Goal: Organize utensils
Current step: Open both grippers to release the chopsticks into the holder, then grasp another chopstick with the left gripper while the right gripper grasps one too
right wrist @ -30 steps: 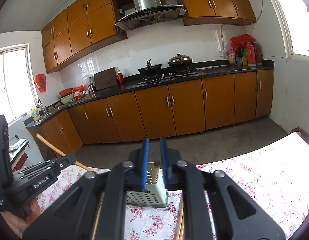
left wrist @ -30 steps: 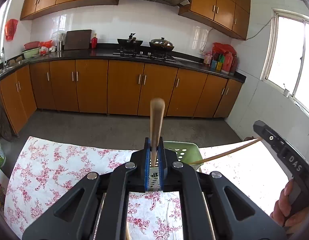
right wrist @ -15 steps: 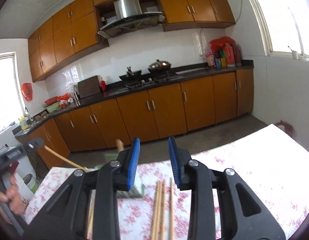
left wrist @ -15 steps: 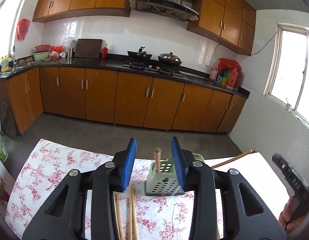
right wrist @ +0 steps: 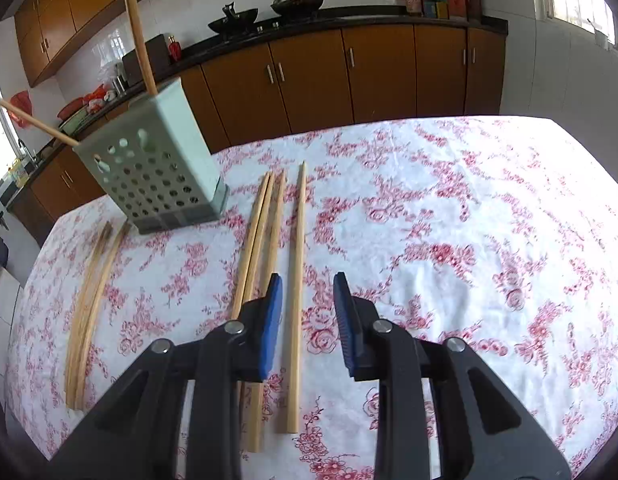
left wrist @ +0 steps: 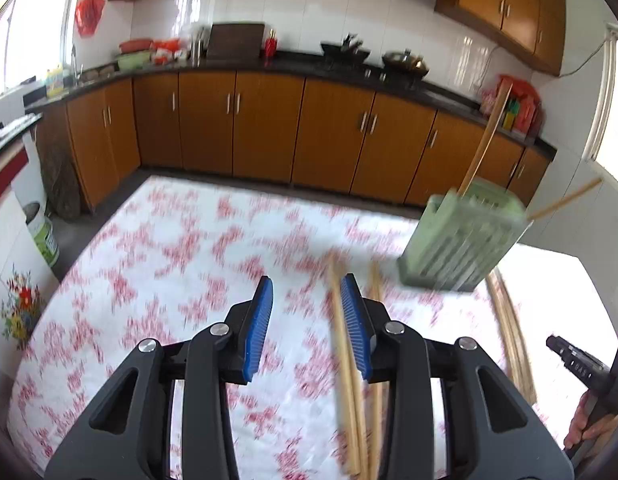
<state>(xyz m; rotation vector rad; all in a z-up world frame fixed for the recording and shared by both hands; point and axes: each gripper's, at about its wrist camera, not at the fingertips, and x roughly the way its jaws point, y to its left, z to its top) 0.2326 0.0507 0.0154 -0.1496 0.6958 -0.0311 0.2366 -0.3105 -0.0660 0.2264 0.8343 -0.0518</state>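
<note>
Both of my grippers now point down at the floral tablecloth instead of out at the kitchen cabinets, and my left gripper no longer pinches the chopstick it held a second ago. Its blue pads stand wide apart with nothing between them, and that view is blurred. My right gripper is also spread wide, hanging over a single chopstick that lies flat on the cloth, not touching it as far as I can tell. Just beside it lie three more chopsticks. The green perforated holder stands upright on the cloth with two chopsticks poking out. Another bundle lies left of it.
</note>
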